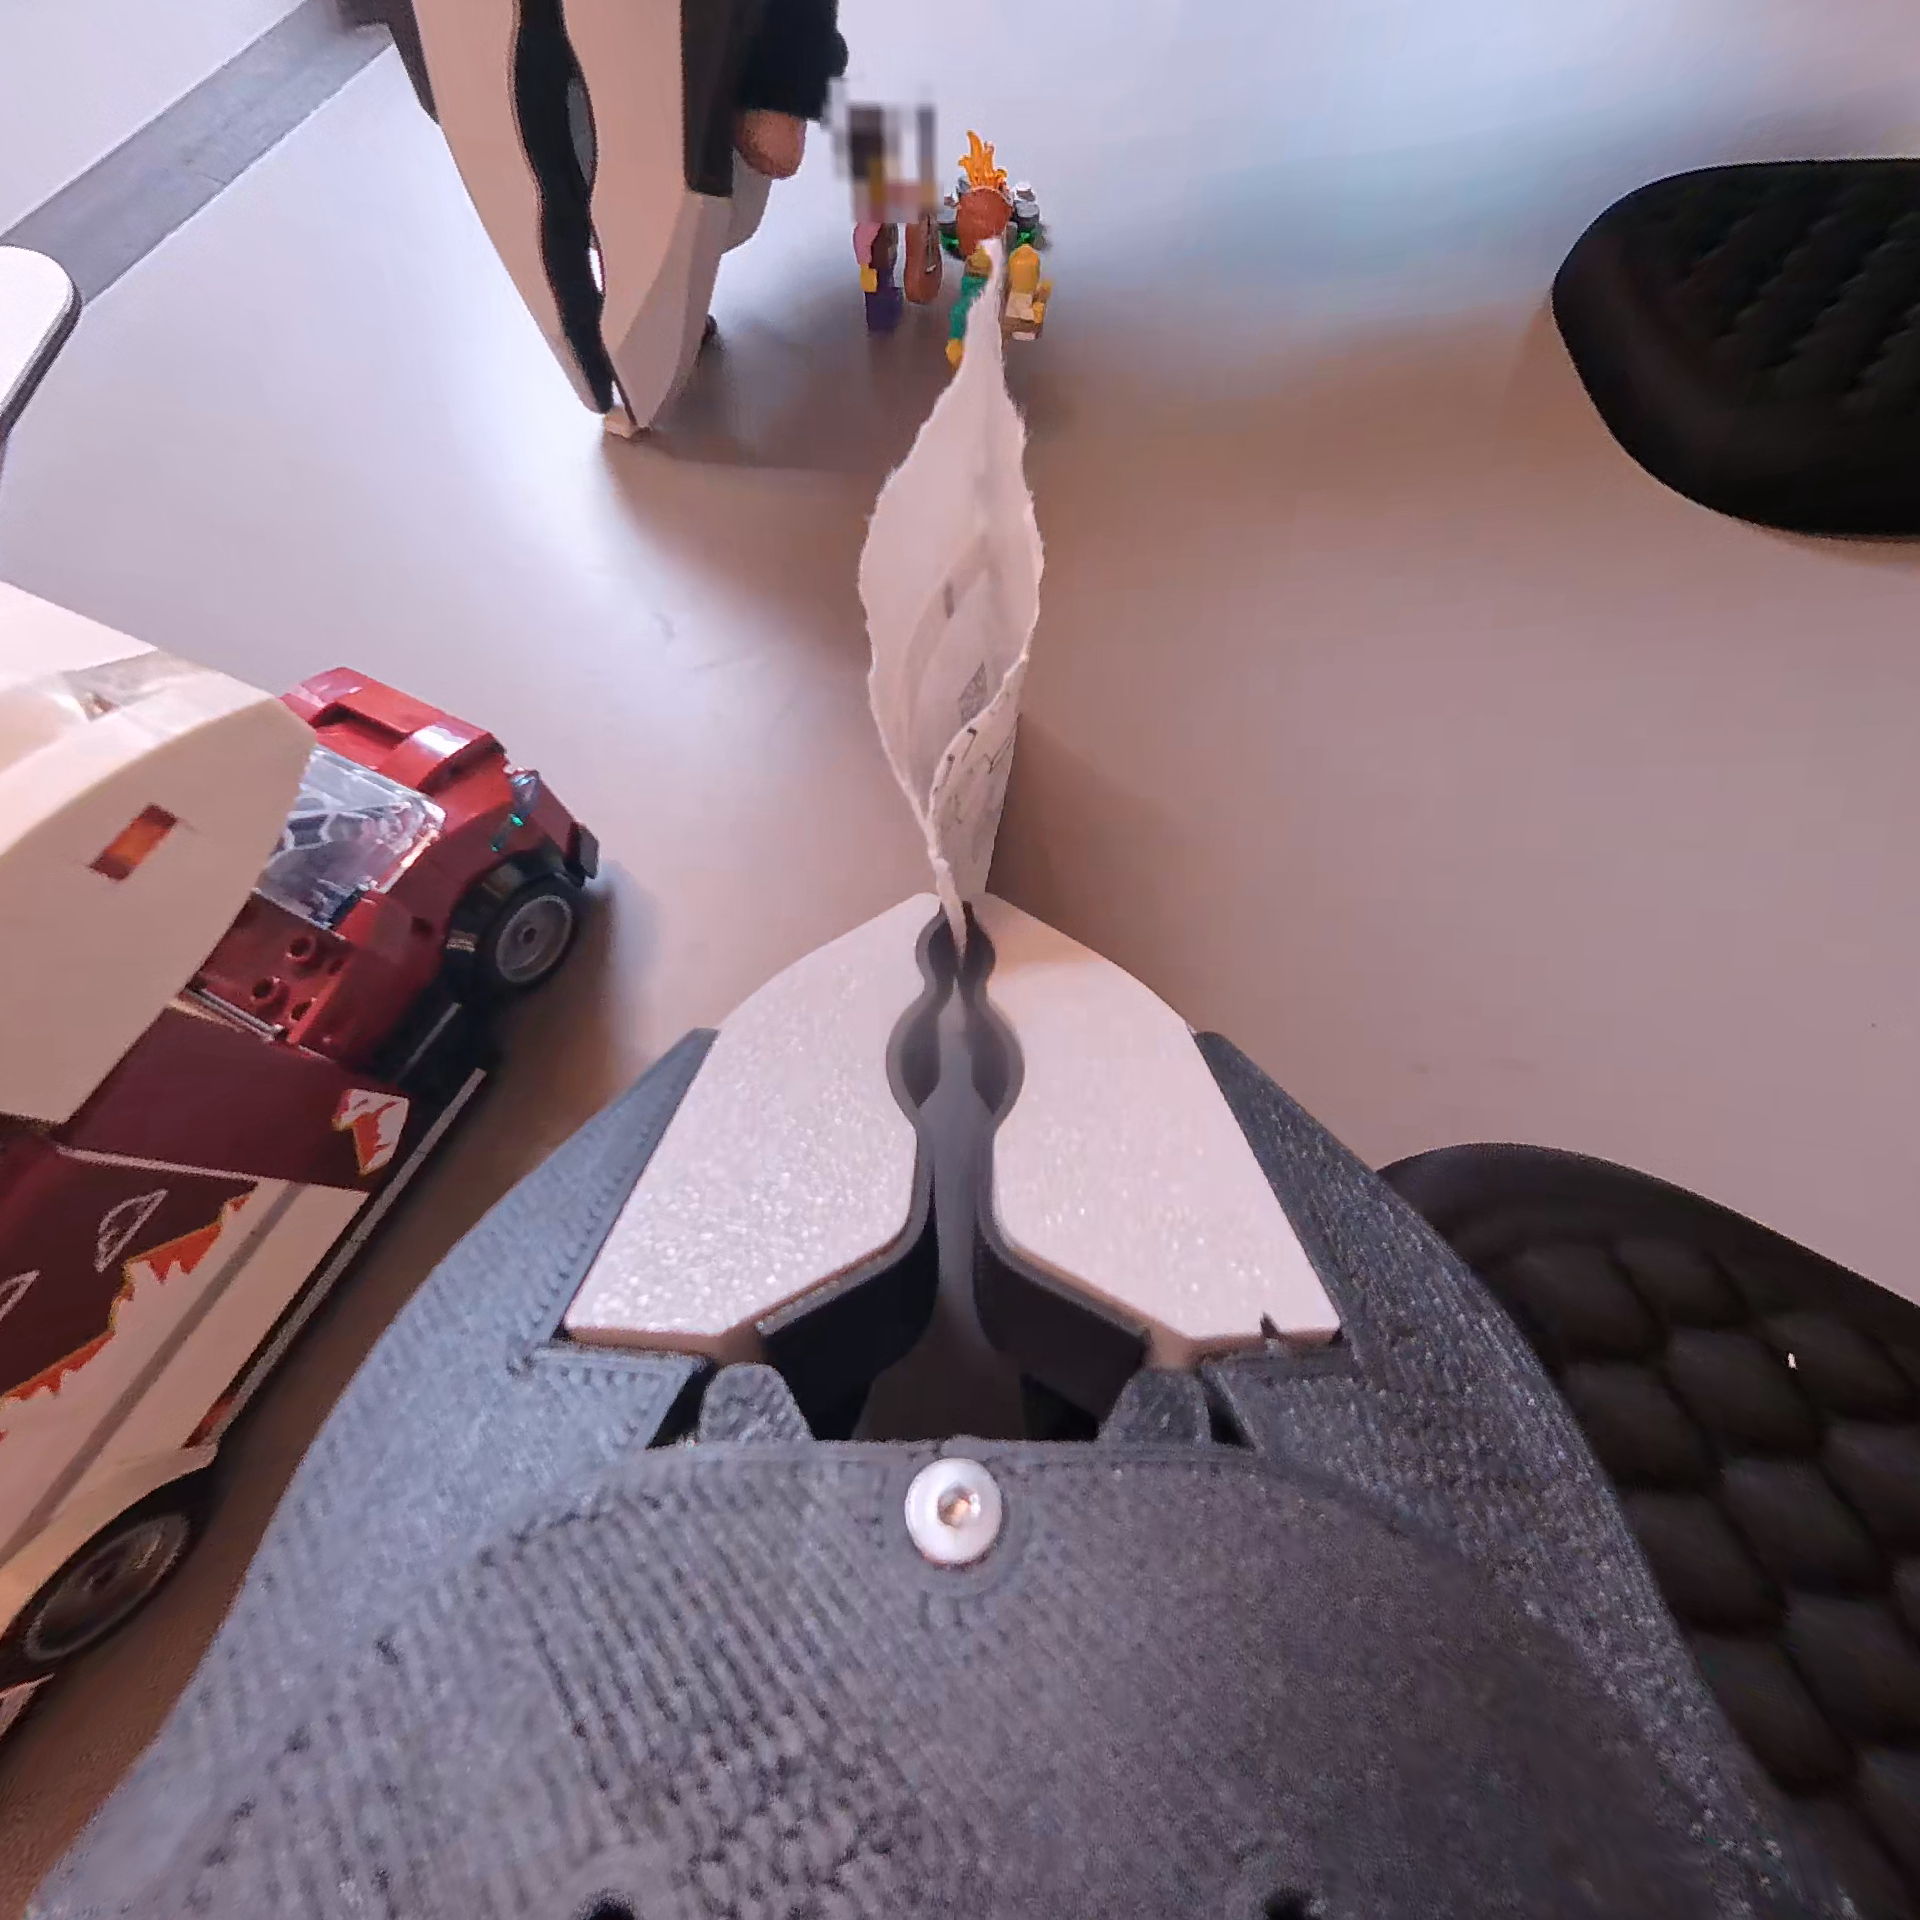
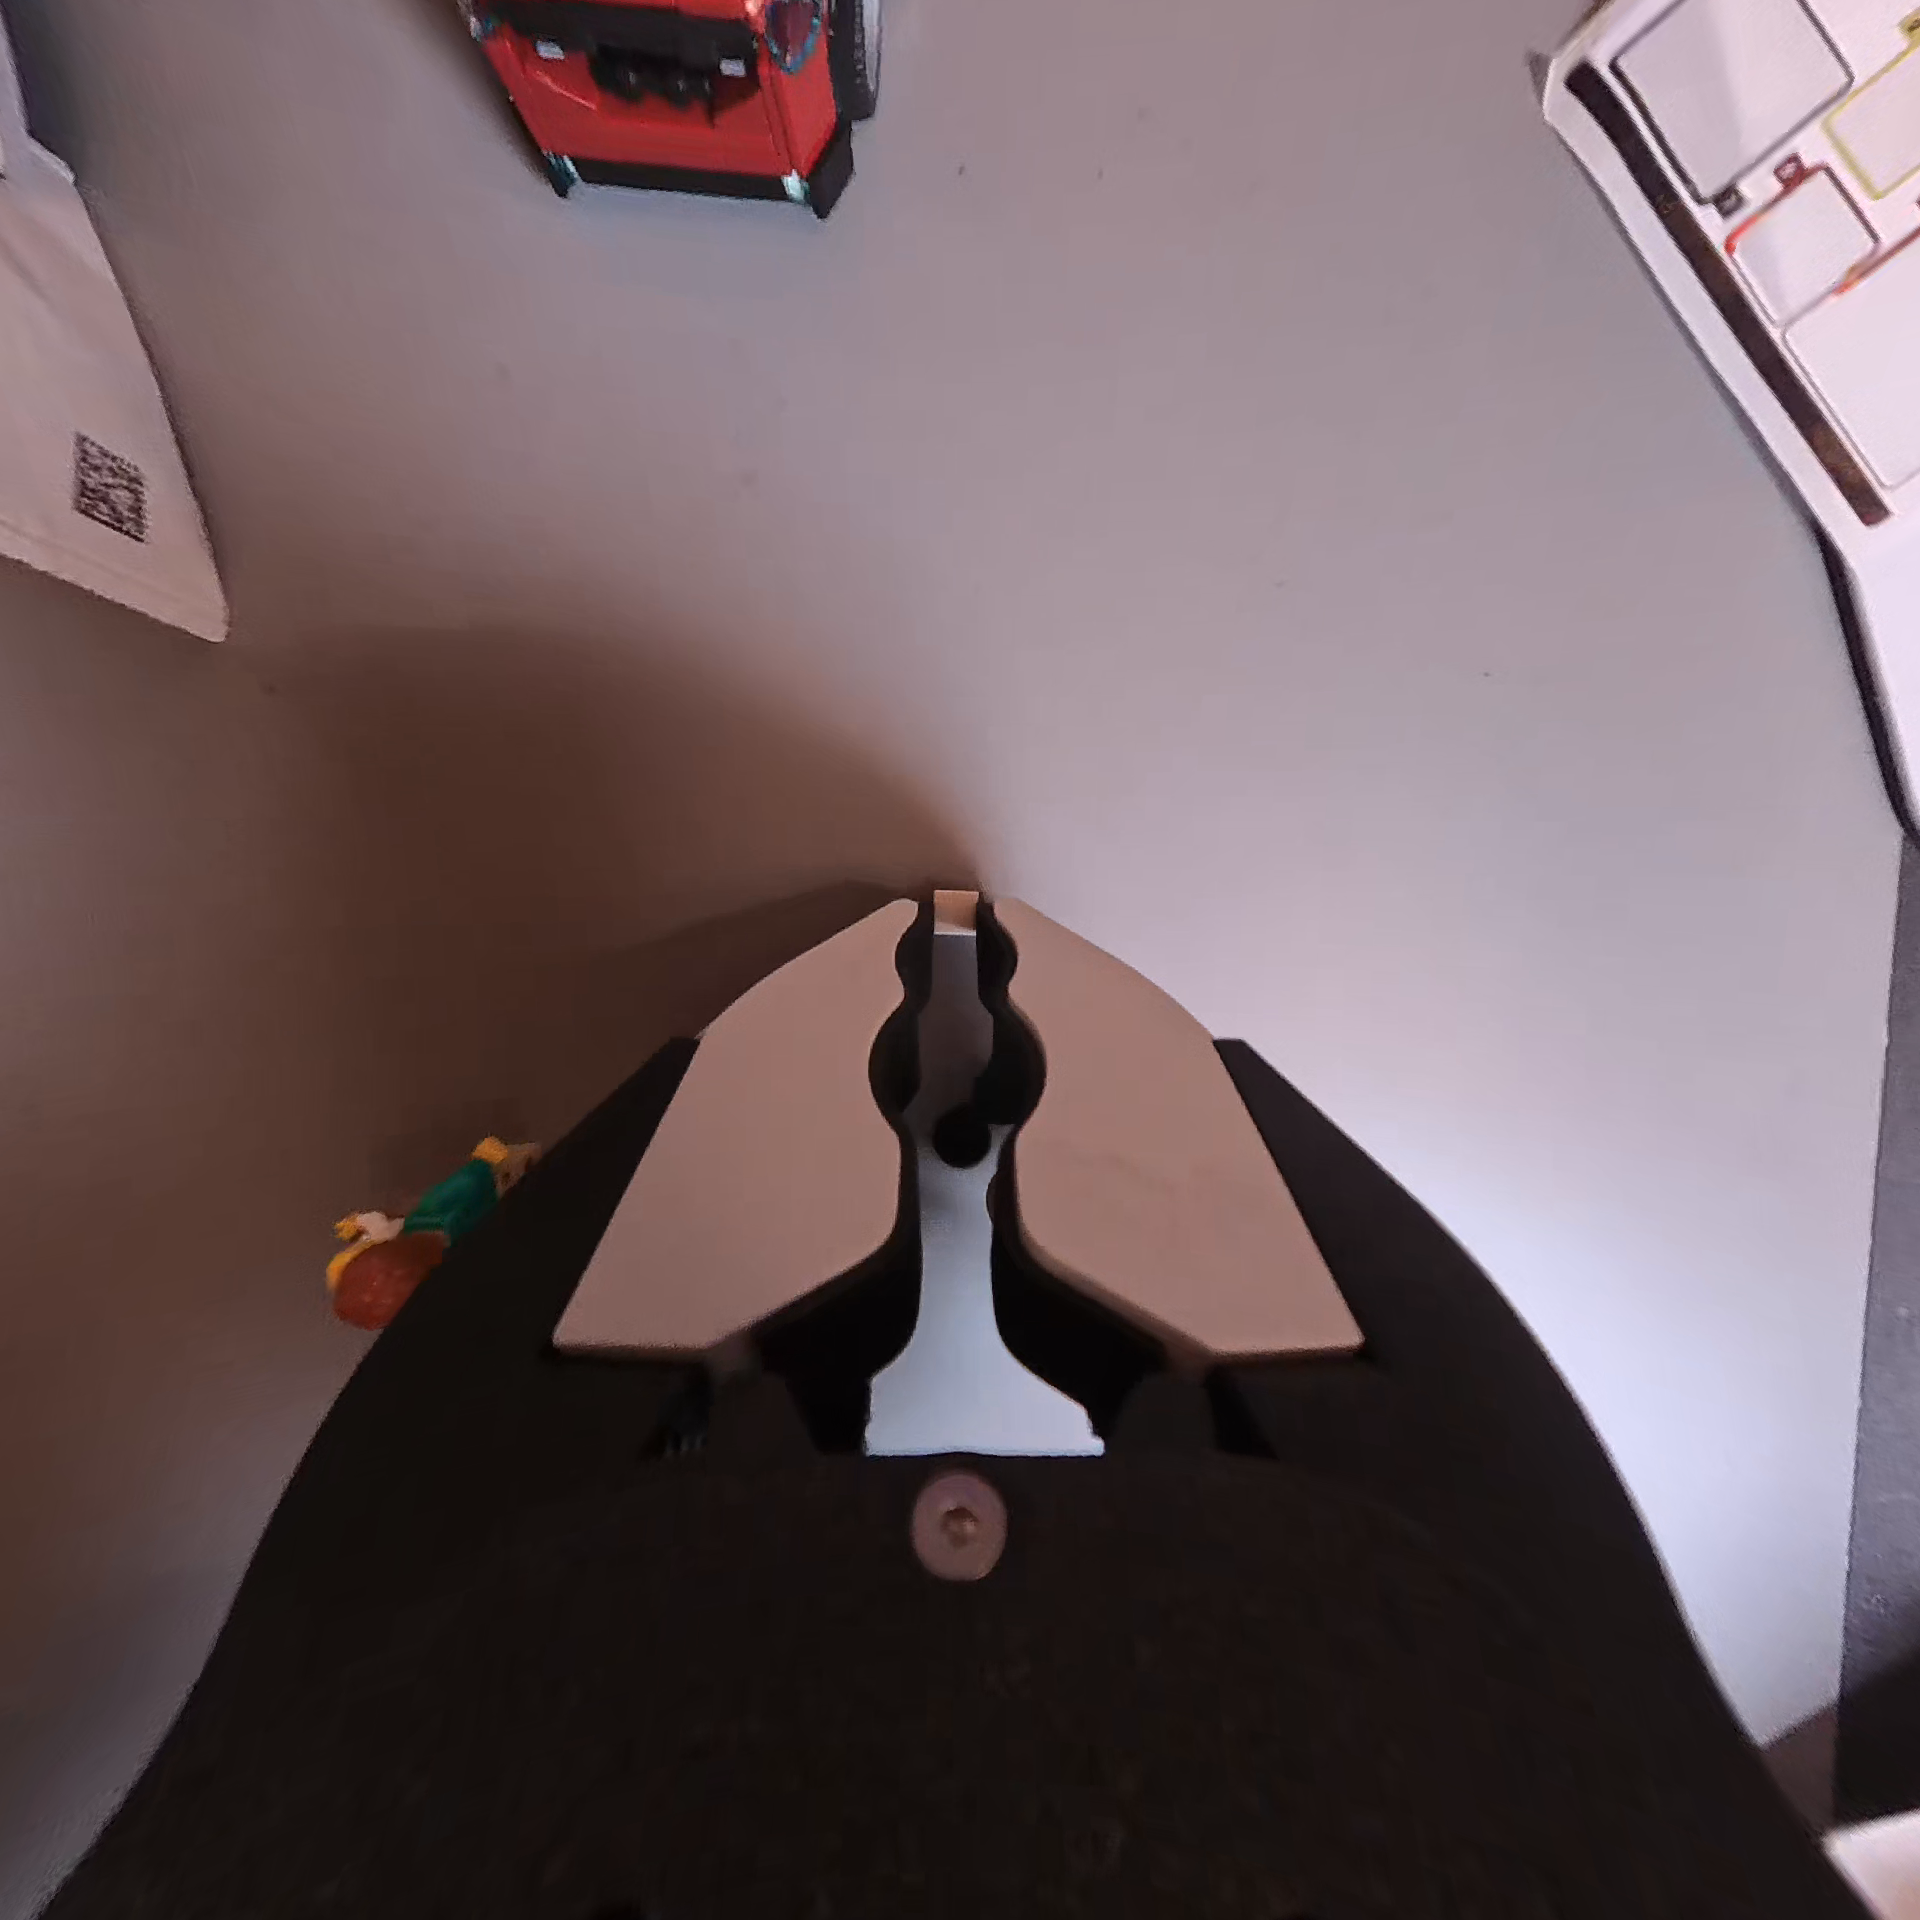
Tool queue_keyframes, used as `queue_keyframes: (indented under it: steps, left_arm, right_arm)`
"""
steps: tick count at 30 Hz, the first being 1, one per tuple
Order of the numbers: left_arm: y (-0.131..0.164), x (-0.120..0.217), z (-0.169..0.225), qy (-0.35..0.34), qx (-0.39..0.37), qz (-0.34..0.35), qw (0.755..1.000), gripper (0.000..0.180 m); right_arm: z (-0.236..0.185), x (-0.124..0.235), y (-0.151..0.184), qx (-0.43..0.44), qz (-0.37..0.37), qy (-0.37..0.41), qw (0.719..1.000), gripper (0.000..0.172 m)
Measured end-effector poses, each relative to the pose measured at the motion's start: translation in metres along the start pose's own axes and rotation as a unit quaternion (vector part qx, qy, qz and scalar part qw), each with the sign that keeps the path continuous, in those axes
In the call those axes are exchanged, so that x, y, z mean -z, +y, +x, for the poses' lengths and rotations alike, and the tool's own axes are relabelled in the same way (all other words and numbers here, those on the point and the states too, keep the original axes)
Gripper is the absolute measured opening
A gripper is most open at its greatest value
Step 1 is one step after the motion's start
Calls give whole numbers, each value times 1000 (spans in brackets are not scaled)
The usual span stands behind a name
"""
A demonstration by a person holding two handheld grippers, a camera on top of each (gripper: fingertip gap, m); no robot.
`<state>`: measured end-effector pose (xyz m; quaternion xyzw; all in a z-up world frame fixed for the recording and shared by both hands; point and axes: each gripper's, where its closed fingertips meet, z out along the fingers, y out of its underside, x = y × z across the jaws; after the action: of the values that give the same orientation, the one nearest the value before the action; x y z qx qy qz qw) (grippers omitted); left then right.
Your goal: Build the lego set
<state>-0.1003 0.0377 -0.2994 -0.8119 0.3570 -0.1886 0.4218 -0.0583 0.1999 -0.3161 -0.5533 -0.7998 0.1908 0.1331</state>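
Note:
My left gripper (image 1: 961, 920) is shut on the lower end of a torn white paper bag (image 1: 951, 582), which stands up from the fingertips above the table. The bag also shows at the left edge of the right wrist view (image 2: 94, 416). My right gripper (image 2: 956, 914) is shut on a small white piece (image 2: 954, 906), pinched between the very tips, just above the table. The left wrist view shows that gripper (image 1: 623, 410) at the top, pointing down at the table with a small pale bit at its tip.
A red and white brick-built car (image 1: 416, 831) sits at the left and also shows at the top of the right wrist view (image 2: 675, 94). Toy figures (image 1: 966, 249) stand beyond the bag; one (image 2: 416, 1236) lies by my right gripper. There are black mats (image 1: 1766, 343) (image 1: 1714, 1455) and a white booklet (image 2: 1766, 260) at the right. My right fingertips sit around 15 cm from my left ones.

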Motion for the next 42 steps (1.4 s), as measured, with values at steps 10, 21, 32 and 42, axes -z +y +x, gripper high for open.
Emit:
queue_keyframes:
  steps: [10, 21, 32, 42]
  left_arm:
    - [-1, 0, 1, -1, -3, -1, 1000, 0]
    - [-3, 3, 0, -7, -6, 2, 1000, 0]
    - [-3, 2, 0, -7, -5, 3, 1000, 1]
    - [0, 1, -1, -6, 0, -1, 1000, 1]
  right_arm:
    - [-127, 45, -114, 143, 164, -127, 968, 7]
    - [-102, 53, -101, 119, 156, -80, 977, 18]
    - [41, 24, 29, -60, 27, 57, 996, 19]
    - [29, 20, 21, -48, 28, 29, 998, 7]
